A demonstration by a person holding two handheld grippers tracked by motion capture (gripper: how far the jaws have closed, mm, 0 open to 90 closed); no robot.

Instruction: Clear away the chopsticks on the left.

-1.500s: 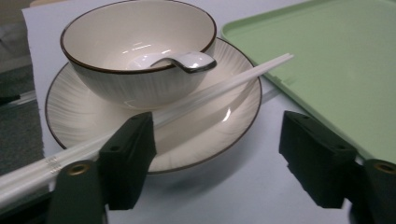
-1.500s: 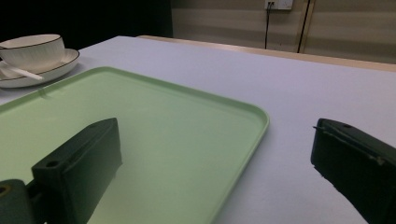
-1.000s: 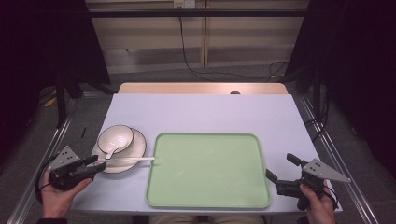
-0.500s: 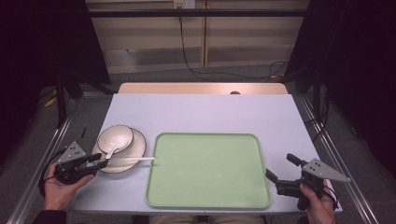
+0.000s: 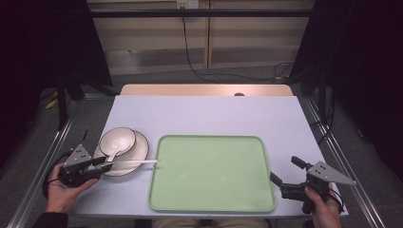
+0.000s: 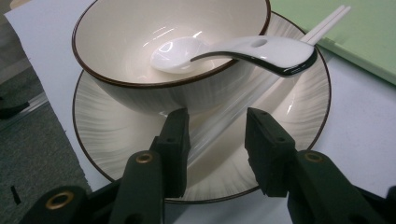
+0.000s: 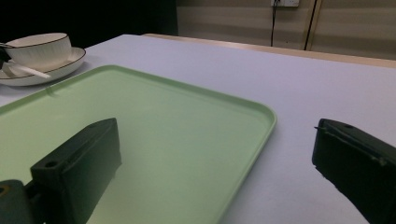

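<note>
Closing in: the left gripper (image 6: pixel 217 154), low centre of the left gripper view, has its jaws partly open and just been closing; the pale chopsticks (image 6: pixel 261 88) lie between them, not yet pinched
Chopsticks: across the plate (image 6: pixel 98 140), running to the upper right where their tips rest on the green tray (image 5: pixel 214 173)
Slip risk: two smooth sticks may splay or roll if the pads catch only one
Knock risk: the bowl (image 6: pixel 140 46) and the spoon (image 6: pixel 233 49) sit just above; a lift could clip the overhanging handle
Right gripper (image 5: pixel 285 176): lower right of the high view, wide open, holding nothing
</note>
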